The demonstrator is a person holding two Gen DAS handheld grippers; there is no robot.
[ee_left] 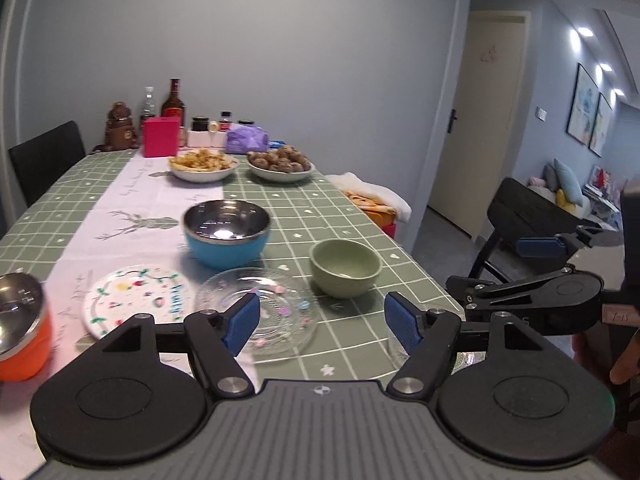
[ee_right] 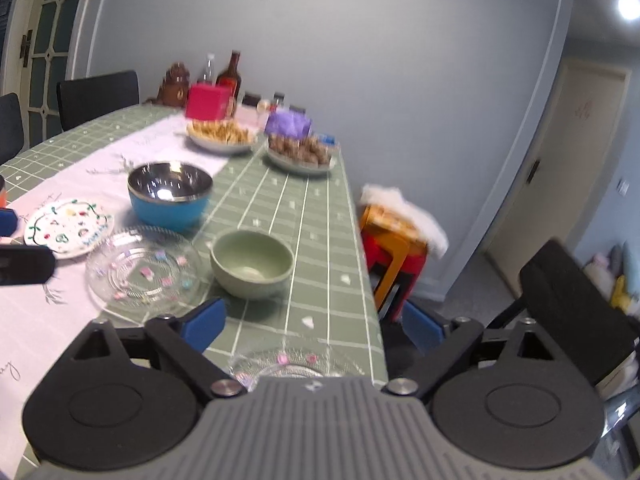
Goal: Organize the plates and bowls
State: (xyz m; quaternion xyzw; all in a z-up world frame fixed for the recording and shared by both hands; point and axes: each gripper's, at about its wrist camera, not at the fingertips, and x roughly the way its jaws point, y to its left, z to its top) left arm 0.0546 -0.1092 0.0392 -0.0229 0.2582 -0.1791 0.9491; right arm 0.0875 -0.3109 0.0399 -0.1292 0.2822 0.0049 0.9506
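Observation:
A green bowl [ee_left: 345, 267] [ee_right: 252, 263], a blue steel-lined bowl [ee_left: 226, 232] [ee_right: 170, 195], a clear glass plate [ee_left: 258, 312] [ee_right: 146, 270] and a painted white plate [ee_left: 138, 298] [ee_right: 69, 227] sit on the table. An orange steel-lined bowl [ee_left: 22, 326] is at the left edge. A second glass plate [ee_right: 296, 362] [ee_left: 464, 358] lies at the near right edge. My left gripper [ee_left: 324, 320] is open and empty above the first glass plate. My right gripper [ee_right: 314, 322] is open and empty over the second glass plate.
Two dishes of food [ee_left: 204, 165] [ee_left: 280, 162] stand farther back, with bottles, jars and a pink box [ee_left: 161, 136] at the far end. Black chairs [ee_left: 46, 156] [ee_right: 576, 296] flank the table. A red and orange stool [ee_right: 394, 252] with a white cloth stands to the right.

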